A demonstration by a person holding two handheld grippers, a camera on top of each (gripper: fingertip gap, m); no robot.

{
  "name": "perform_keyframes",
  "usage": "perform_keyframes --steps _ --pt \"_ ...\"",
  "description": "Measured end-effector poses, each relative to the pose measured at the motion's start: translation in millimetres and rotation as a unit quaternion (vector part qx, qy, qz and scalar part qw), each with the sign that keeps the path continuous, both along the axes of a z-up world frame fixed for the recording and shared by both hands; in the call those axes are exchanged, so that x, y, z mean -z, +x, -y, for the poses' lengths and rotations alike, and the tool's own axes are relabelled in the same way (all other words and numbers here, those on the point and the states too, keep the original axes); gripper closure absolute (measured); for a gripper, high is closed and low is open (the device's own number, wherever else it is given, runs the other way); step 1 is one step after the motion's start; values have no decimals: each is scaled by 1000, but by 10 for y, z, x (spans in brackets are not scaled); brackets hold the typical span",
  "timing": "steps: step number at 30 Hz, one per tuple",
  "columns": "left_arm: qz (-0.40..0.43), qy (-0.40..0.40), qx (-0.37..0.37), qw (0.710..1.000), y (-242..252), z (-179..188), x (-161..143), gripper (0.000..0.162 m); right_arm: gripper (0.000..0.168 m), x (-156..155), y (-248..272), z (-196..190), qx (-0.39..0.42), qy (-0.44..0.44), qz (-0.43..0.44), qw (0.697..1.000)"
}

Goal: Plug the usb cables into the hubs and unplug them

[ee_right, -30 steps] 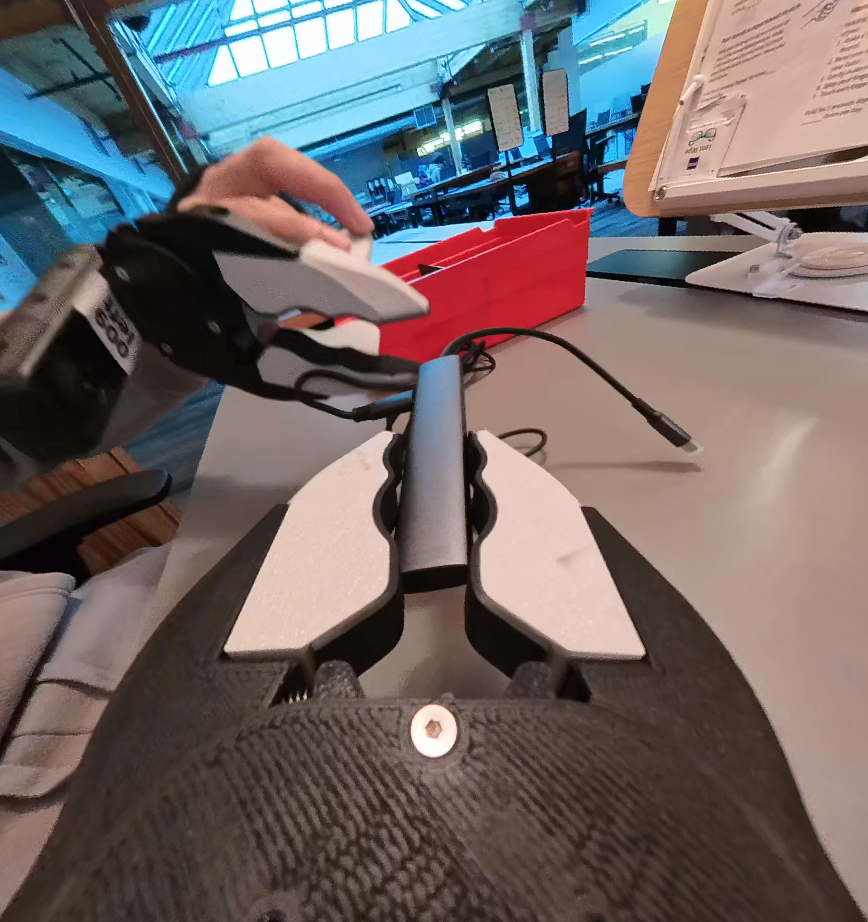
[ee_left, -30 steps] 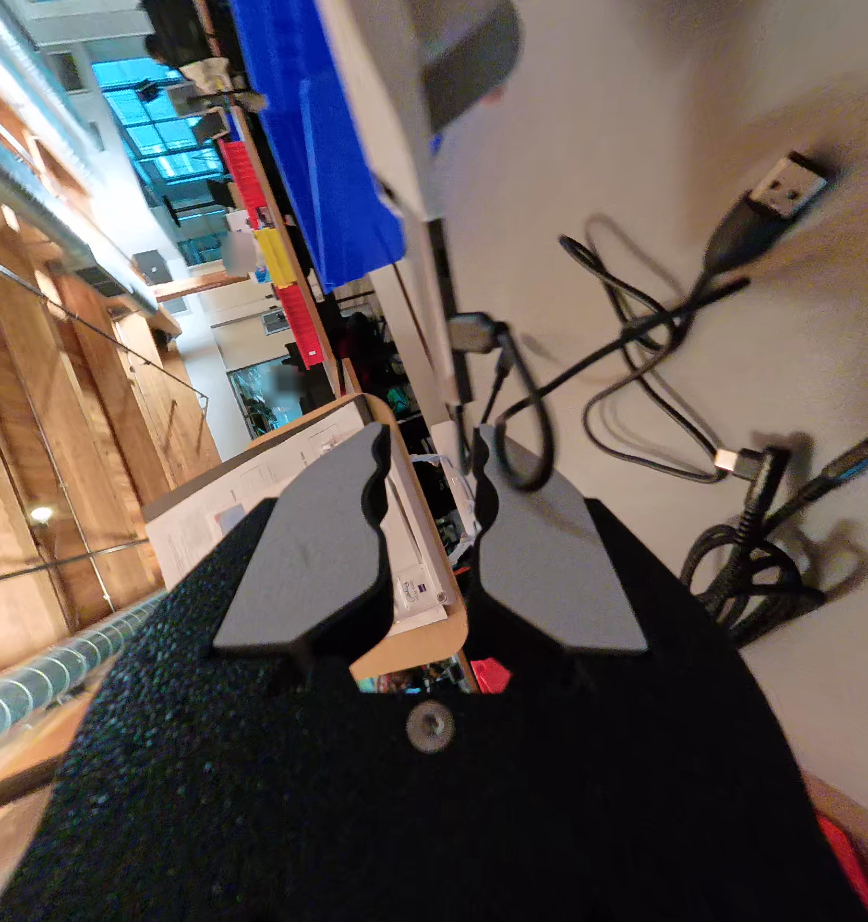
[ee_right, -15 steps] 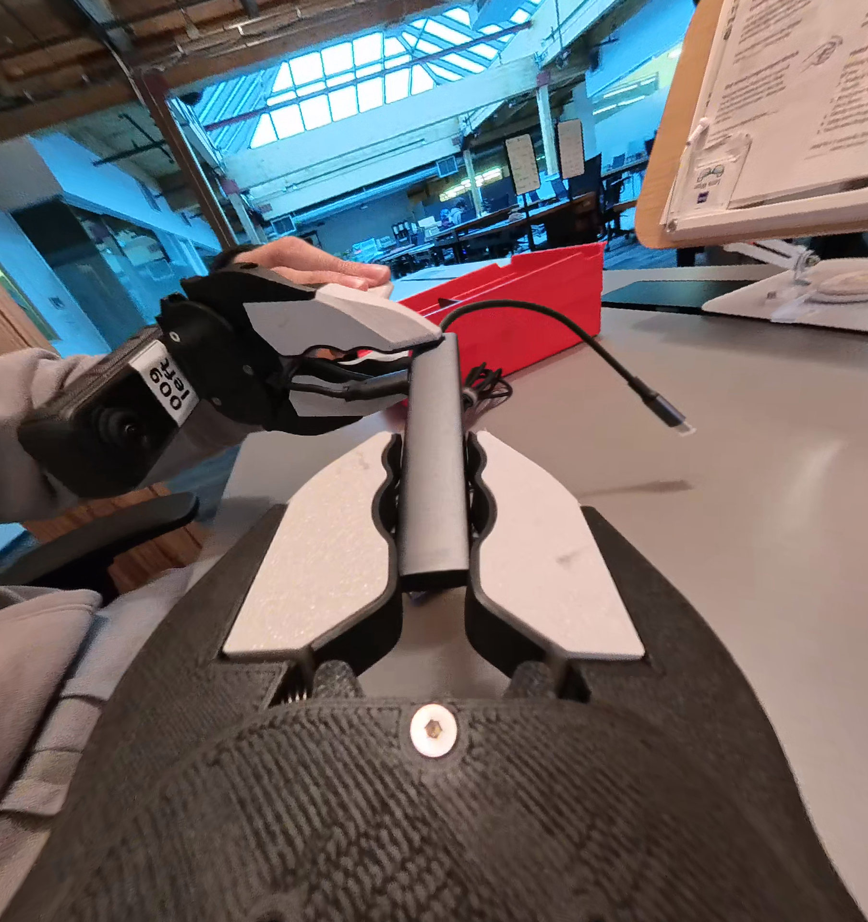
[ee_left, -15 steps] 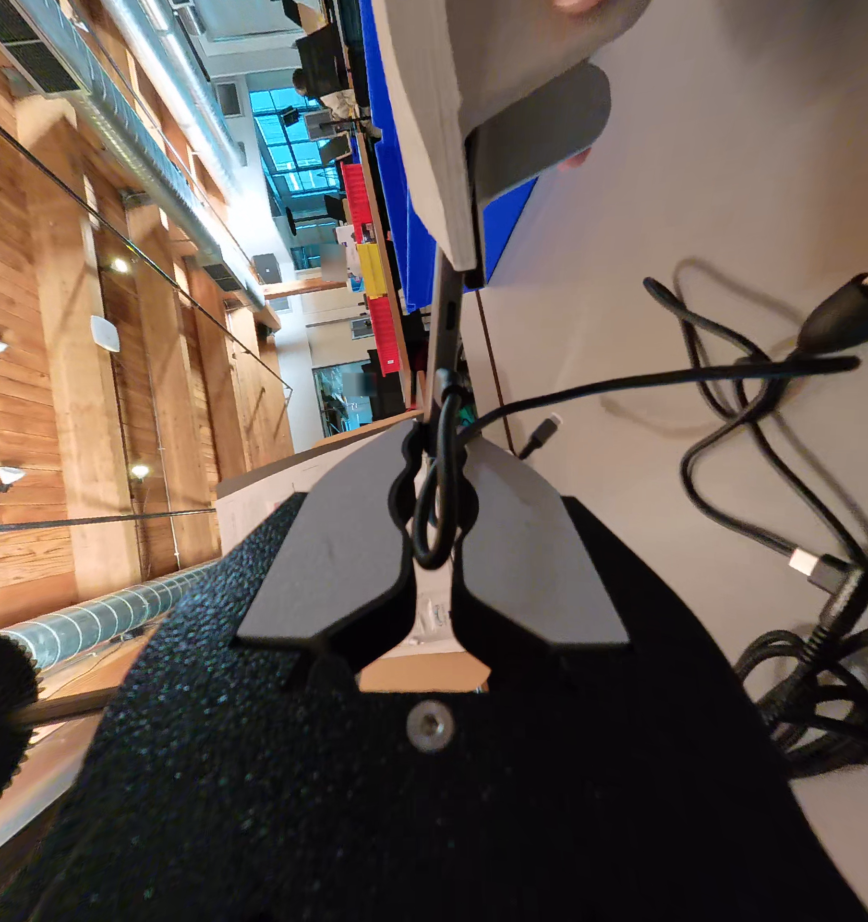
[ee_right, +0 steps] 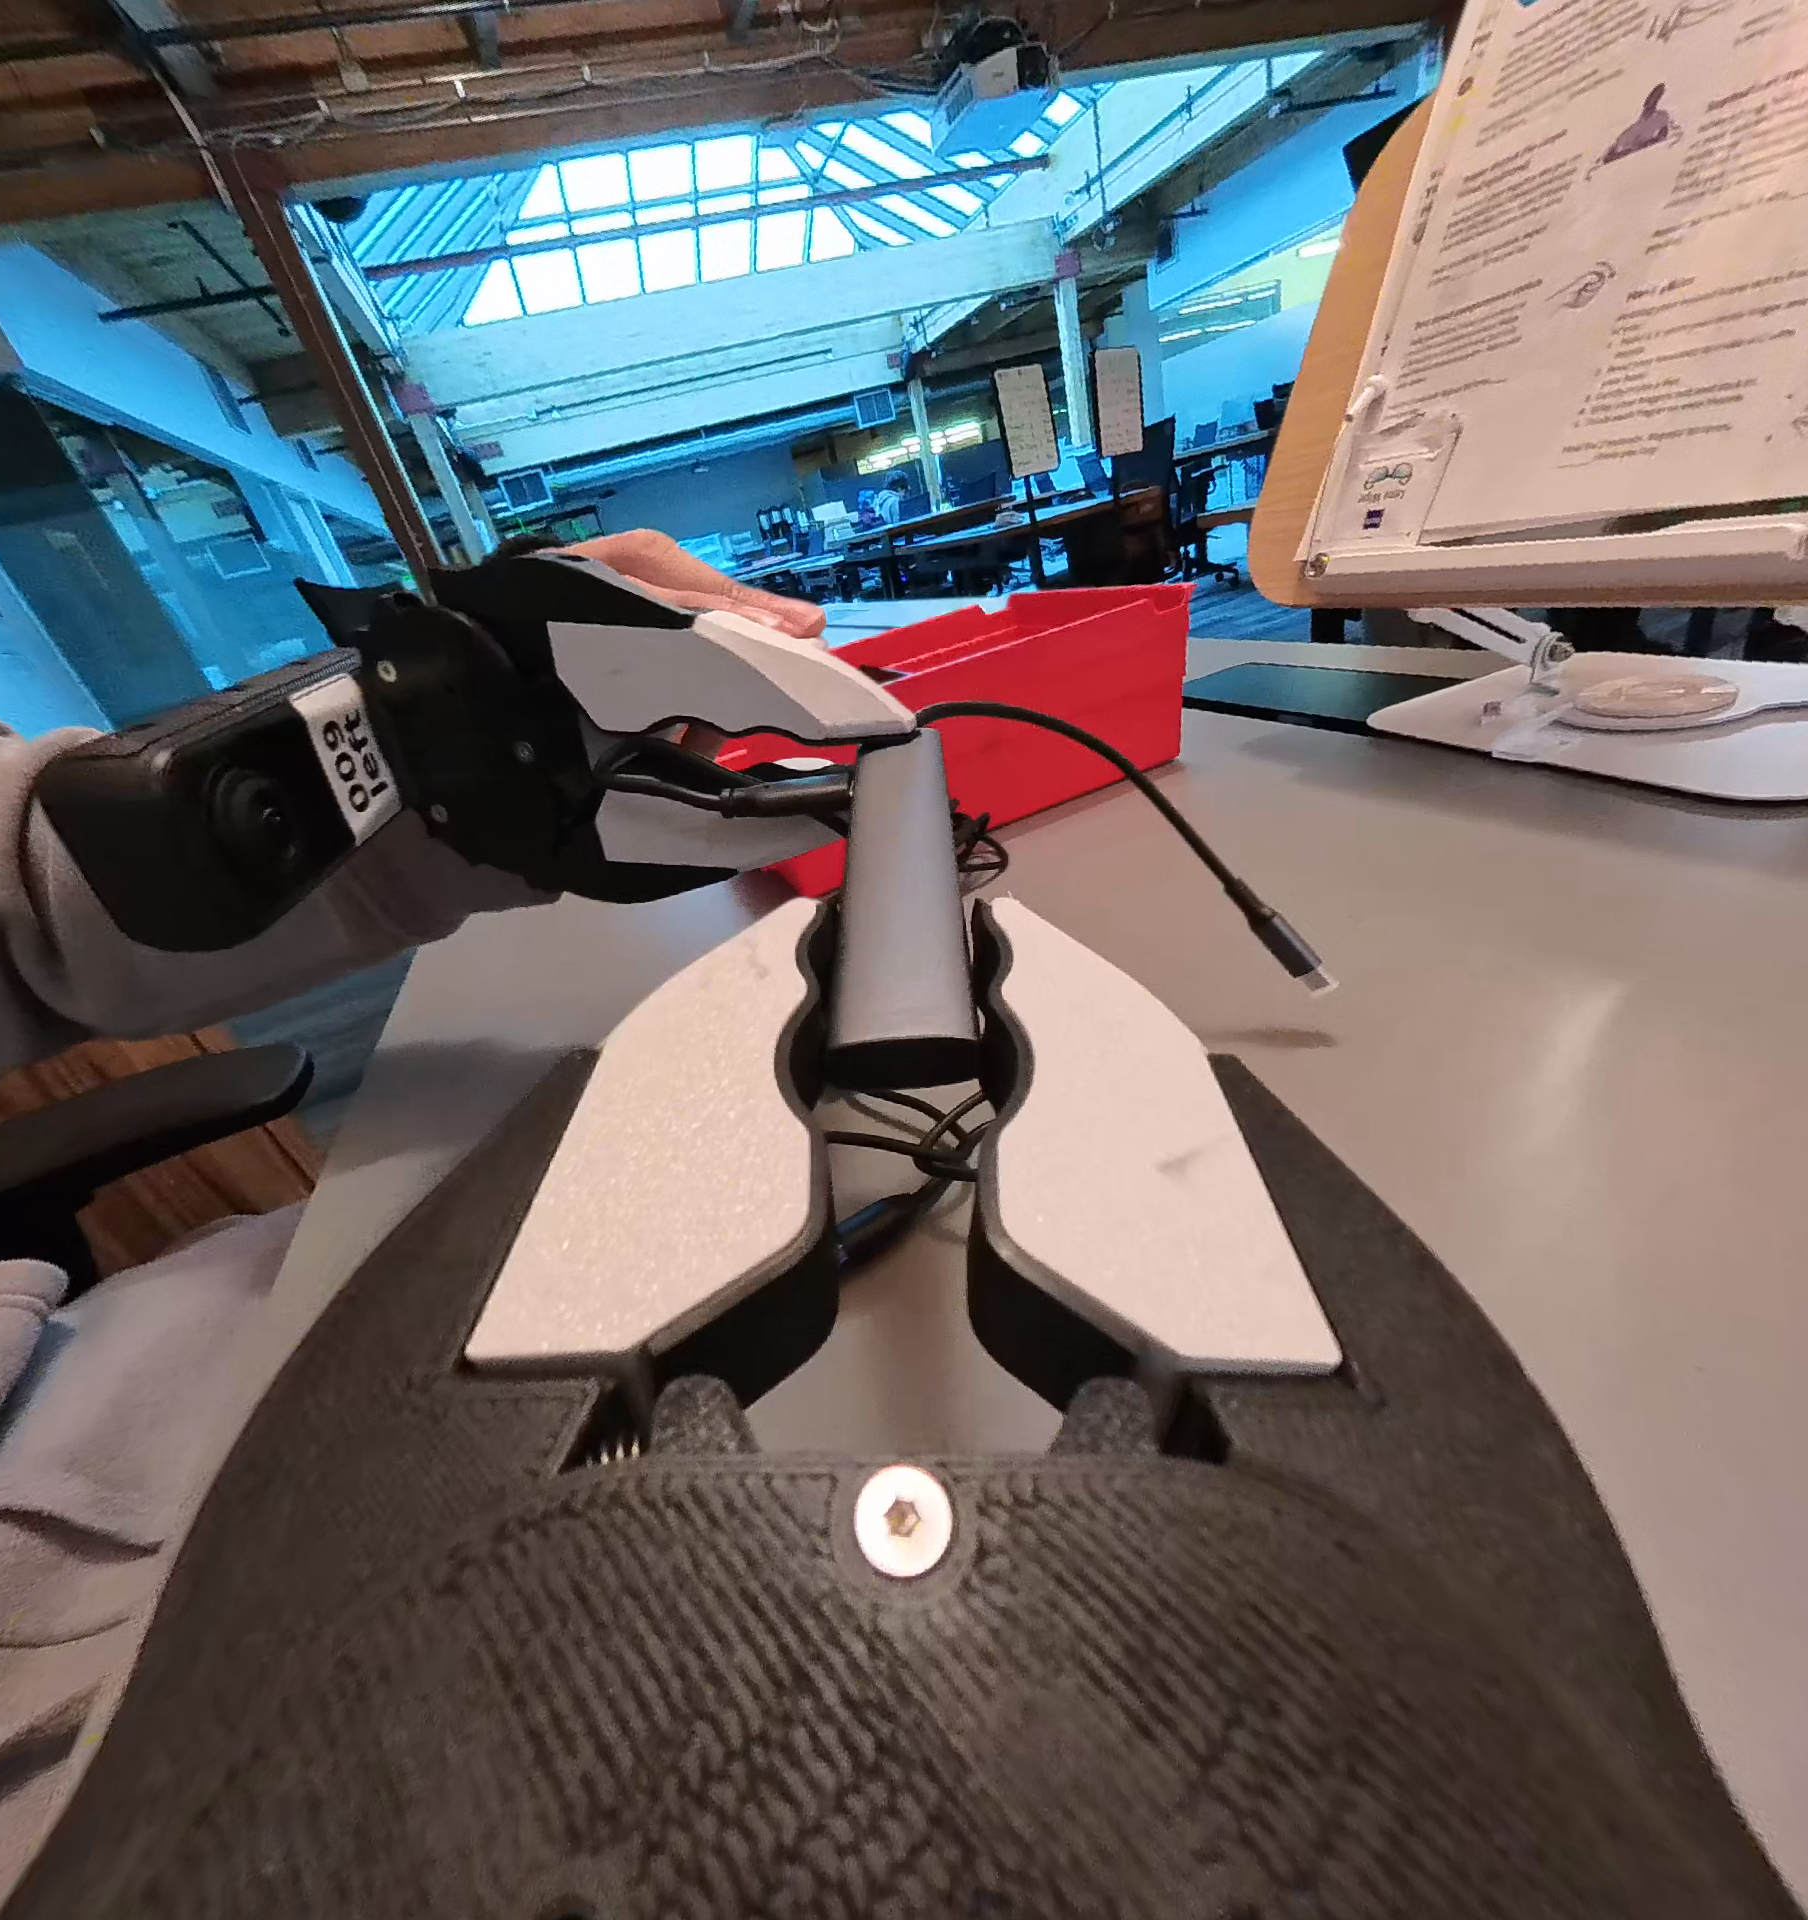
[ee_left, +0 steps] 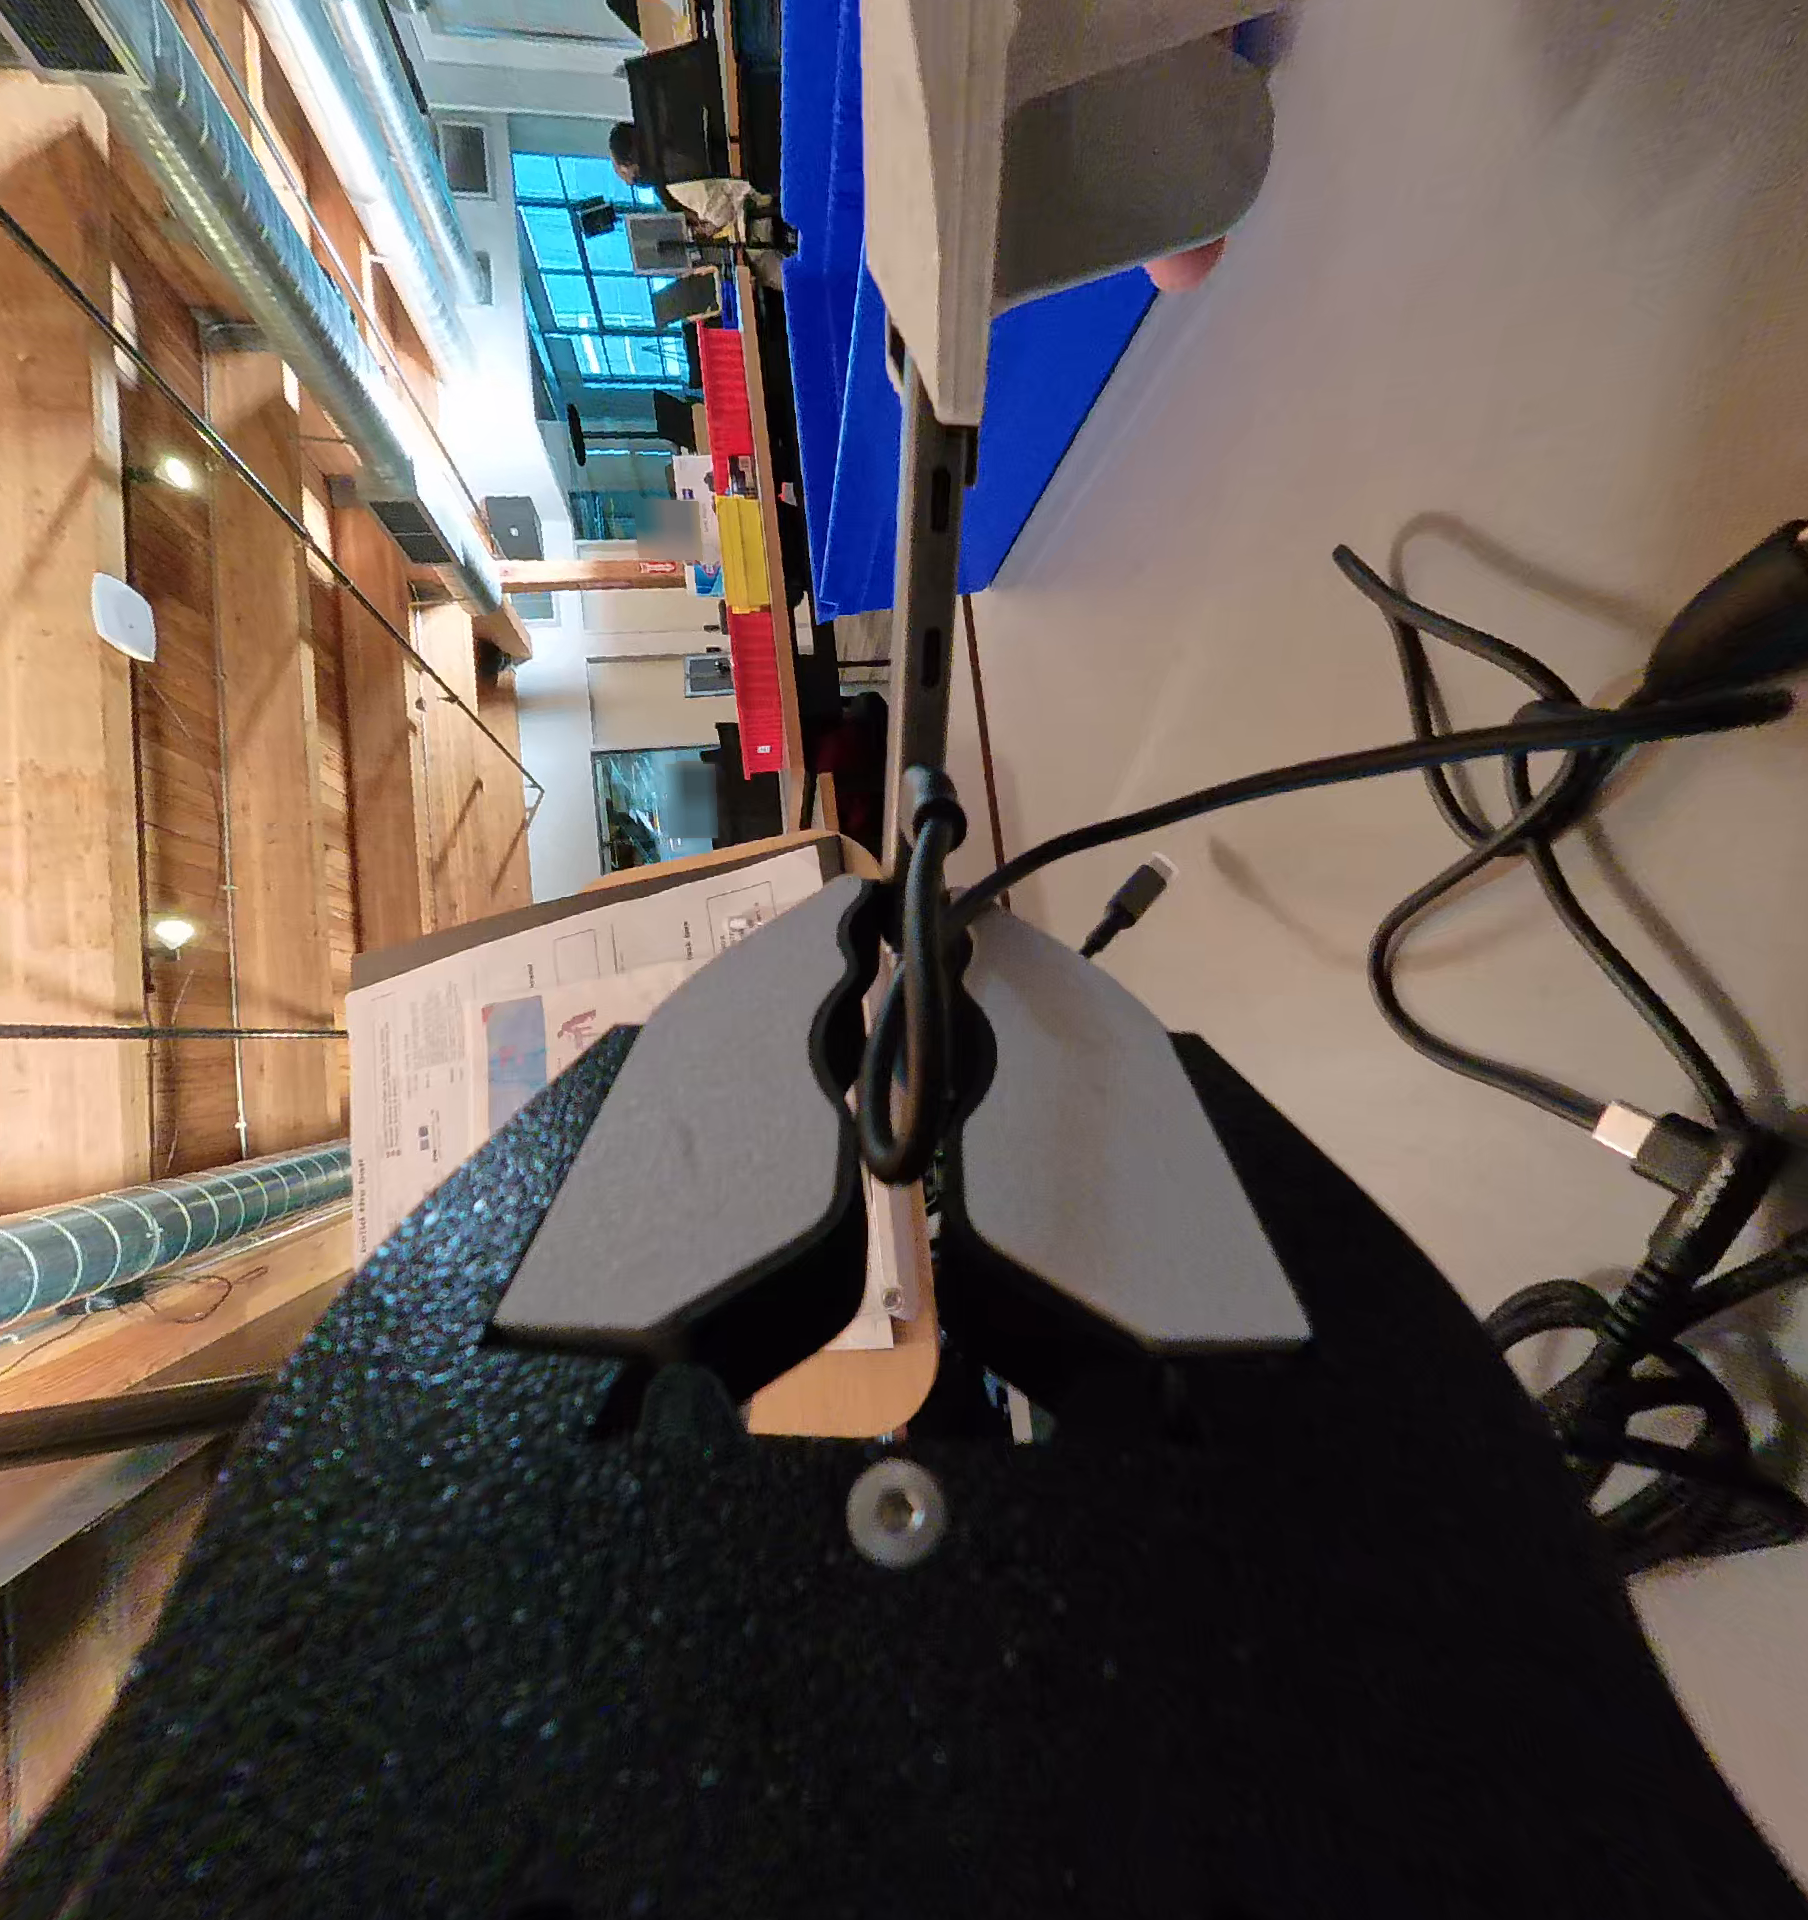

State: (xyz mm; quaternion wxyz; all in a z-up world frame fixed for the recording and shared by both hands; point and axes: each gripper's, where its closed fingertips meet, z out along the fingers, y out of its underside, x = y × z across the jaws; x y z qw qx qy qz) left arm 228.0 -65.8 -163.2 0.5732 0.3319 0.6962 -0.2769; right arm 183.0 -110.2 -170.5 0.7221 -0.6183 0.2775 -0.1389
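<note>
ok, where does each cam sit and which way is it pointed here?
Left wrist view: on the left hand-held gripper, rolled sideways, looking along the hub it meets end-on; its fingers pinch a cable.
Right wrist view: on the right hand-held gripper, upright, facing across the table; it clamps the hub, with a grey sleeve beside.
Shared: hub, loose plug, red bin.

1 hub (ee_right: 895,914), 2 grippers (ee_right: 905,997) (ee_left: 915,997), 1 red bin (ee_right: 1035,675), 1 doc stand (ee_right: 1565,436).
</note>
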Motion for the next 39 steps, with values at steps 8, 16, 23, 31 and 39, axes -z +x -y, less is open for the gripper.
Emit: perform_keyframes --steps 8,16,23,31,39 --pt "1 5 6 1000 16 -30 4 154 144 25 13 -23 18 -39 24 999" --pt "-6 0 -2 1000 64 -67 32 153 145 22 22 19 19 -26 13 999" --pt "-1 13 -14 1000 142 -84 110 153 144 59 65 -12 35 -39 3 999" --pt "-15 -74 -35 997 143 -253 -161 125 144 -1 135 162 74 7 -4 997" --pt "-126 -76 -43 988 -37 -742 70 129 144 -11 142 186 76 14 -5 997"
